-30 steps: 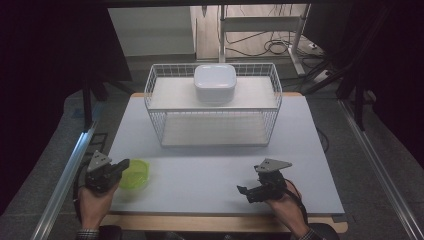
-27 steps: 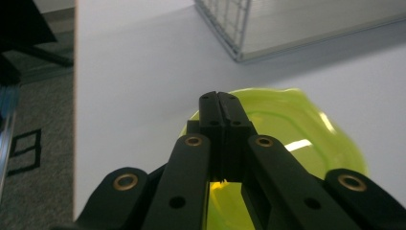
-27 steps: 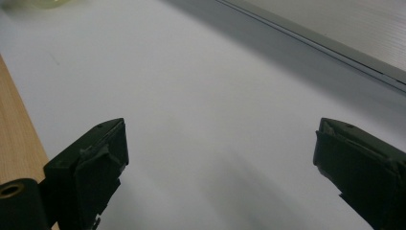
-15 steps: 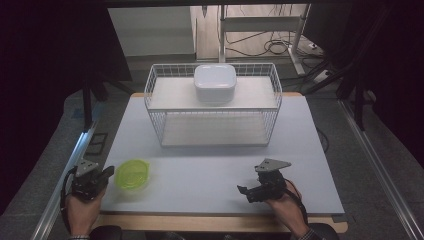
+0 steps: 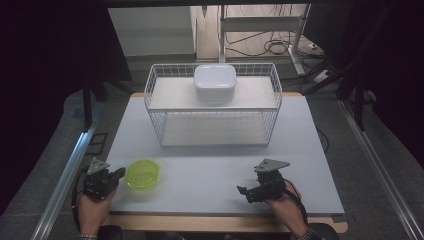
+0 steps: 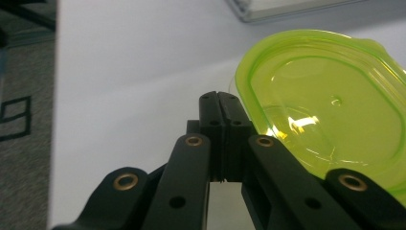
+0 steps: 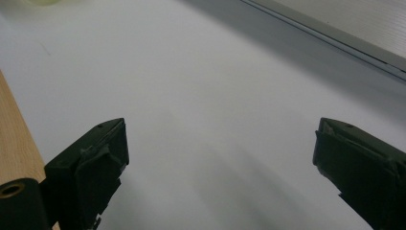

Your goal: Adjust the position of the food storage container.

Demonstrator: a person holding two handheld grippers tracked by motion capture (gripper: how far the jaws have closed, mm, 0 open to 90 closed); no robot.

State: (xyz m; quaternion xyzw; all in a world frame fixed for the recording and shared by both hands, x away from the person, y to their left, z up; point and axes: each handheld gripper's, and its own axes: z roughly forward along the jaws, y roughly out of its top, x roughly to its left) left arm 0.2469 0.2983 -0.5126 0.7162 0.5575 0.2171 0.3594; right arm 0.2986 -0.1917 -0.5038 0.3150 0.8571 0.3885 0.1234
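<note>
- Table (image 5: 210,170), pale grey top with a wooden front edge, seen from above; forearms entering from 6 o'clock.
- Green lid (image 5: 142,173), translucent, rounded-rectangular, lying flat near the table's front left corner, at about 7 o'clock from the table's centre; well apart from the wire basket.
- In the left gripper view, green lid (image 6: 330,110) at 2 o'clock from the jaw tips, long axis running from about 10 to 4 o'clock in that view, raised rim uppermost; in the high view almost as wide as long, long axis not clear there.
- Left gripper (image 5: 119,173), held in the left hand (image 5: 92,207) at the front left edge, pointing toward 3 o'clock at the lid; tips just beside the lid's left rim, contact not certain.
- Left gripper (image 6: 218,103) with jaws pressed together, nothing seen between them.
- Right gripper (image 5: 242,191), held in the right hand (image 5: 285,202) at about 5 o'clock from the table's centre, pointing toward 9 o'clock, well apart from the lid.
- Right gripper (image 7: 220,143) with jaws spread wide over bare table, holding nothing.
- Wire basket (image 5: 160,120), white, at 12 o'clock on the table, long axis from 9 to 3 o'clock.
- White container (image 5: 215,82), rounded-rectangular, resting on the basket's upper shelf near its middle.
</note>
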